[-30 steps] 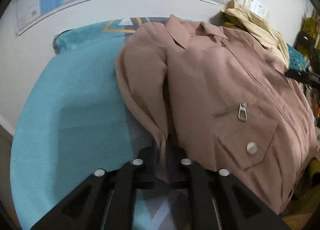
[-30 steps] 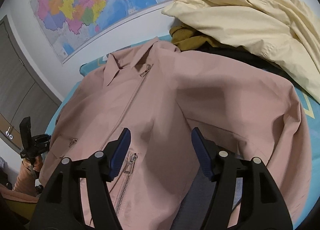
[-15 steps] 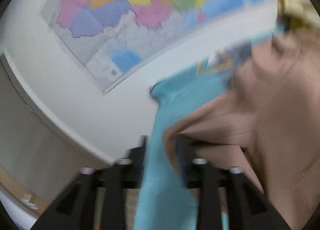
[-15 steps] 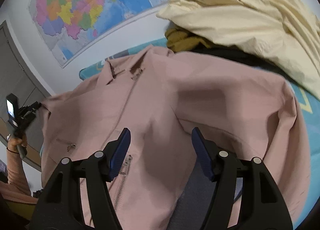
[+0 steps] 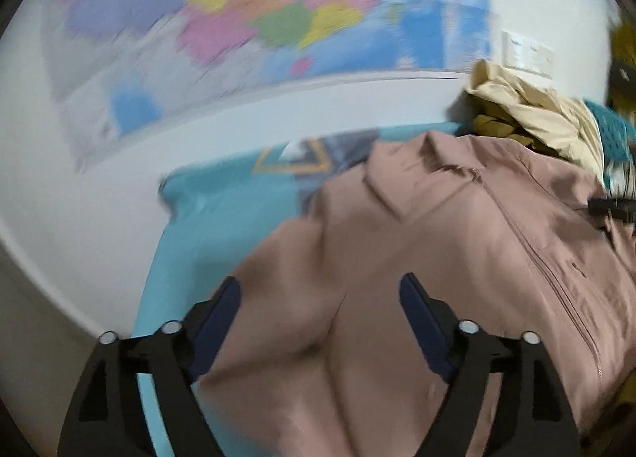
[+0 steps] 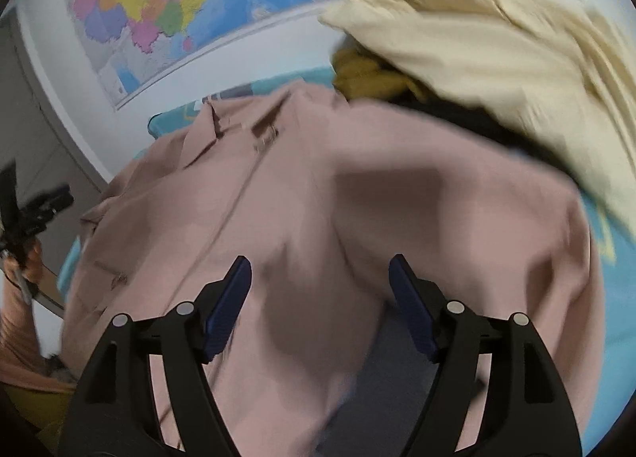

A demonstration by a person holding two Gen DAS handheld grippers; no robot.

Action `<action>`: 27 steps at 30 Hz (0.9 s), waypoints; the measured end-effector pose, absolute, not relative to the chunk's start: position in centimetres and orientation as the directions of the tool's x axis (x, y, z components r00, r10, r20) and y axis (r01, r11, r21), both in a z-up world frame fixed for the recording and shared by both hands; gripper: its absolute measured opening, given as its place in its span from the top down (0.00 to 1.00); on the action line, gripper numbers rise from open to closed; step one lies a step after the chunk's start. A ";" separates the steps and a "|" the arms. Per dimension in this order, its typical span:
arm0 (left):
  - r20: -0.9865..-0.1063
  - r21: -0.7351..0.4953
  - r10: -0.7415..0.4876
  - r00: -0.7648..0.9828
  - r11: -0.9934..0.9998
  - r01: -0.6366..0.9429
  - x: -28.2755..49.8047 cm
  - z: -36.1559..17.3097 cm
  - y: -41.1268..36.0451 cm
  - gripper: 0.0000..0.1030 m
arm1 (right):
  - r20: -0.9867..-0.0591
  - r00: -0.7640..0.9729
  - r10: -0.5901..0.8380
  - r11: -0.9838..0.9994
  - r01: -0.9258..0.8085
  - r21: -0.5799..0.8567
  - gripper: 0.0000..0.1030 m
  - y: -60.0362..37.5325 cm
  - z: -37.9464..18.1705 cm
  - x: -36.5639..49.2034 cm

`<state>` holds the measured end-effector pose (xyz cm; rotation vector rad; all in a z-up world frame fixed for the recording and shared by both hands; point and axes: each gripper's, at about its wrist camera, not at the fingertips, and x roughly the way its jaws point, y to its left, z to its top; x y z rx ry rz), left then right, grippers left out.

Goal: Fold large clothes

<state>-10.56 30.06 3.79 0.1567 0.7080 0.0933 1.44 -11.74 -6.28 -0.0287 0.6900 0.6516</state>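
Observation:
A dusty-pink zip jacket (image 5: pixel 437 242) lies front-up on a turquoise cloth (image 5: pixel 222 210), collar toward the wall. Its left sleeve is folded in over the body. My left gripper (image 5: pixel 320 298) is open and empty, just above that folded sleeve. In the right wrist view the same jacket (image 6: pixel 357 210) fills the middle. My right gripper (image 6: pixel 320 278) is open and empty above the jacket's right side. The left gripper (image 6: pixel 35 210) shows small at the far left there. Both views are blurred.
A cream garment (image 6: pixel 497 59) lies heaped over mustard (image 6: pixel 369 75) and dark clothes at the jacket's far right; it also shows in the left wrist view (image 5: pixel 532 107). A coloured map (image 5: pixel 238 19) hangs on the white wall behind. The turquoise cloth's left edge borders the wall.
My left gripper was shut on the sleeve cuff, lifted it across the jacket, and is now open with the sleeve lying folded in. My right gripper stayed open and shifted slightly.

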 end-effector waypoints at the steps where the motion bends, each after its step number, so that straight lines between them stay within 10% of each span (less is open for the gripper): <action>1: -0.642 0.194 0.133 0.756 0.981 -0.007 -9.2 3.3 29.0 0.20 | -0.597 0.594 0.539 0.804 -0.574 0.155 0.31 -10.7 -5.9 2.2; 9: -0.722 0.288 0.193 0.664 0.957 0.035 3.9 -1.4 25.1 0.23 | -0.622 0.674 0.399 0.816 -0.571 -0.095 0.33 -2.6 -5.6 9.3; 14: -0.800 0.274 0.222 0.557 0.962 0.011 8.6 -4.7 26.0 0.83 | -0.654 0.680 0.331 0.811 -0.560 -0.171 0.68 -0.8 -6.7 12.5; 17: -0.792 0.273 0.230 0.566 0.962 -0.009 10.5 -5.1 26.3 0.94 | -0.641 0.665 0.383 0.817 -0.567 -0.100 0.94 -1.4 -5.3 14.1; 25: -0.742 0.311 0.296 0.601 0.947 -0.083 15.7 -4.2 25.9 0.97 | -0.626 0.656 0.421 0.861 -0.507 0.047 0.93 -2.2 -5.0 17.2; 27: -0.742 0.266 0.258 0.619 0.961 -0.082 15.2 -3.4 26.5 0.83 | -0.620 0.652 0.437 0.857 -0.510 0.068 0.83 -2.9 -5.0 16.5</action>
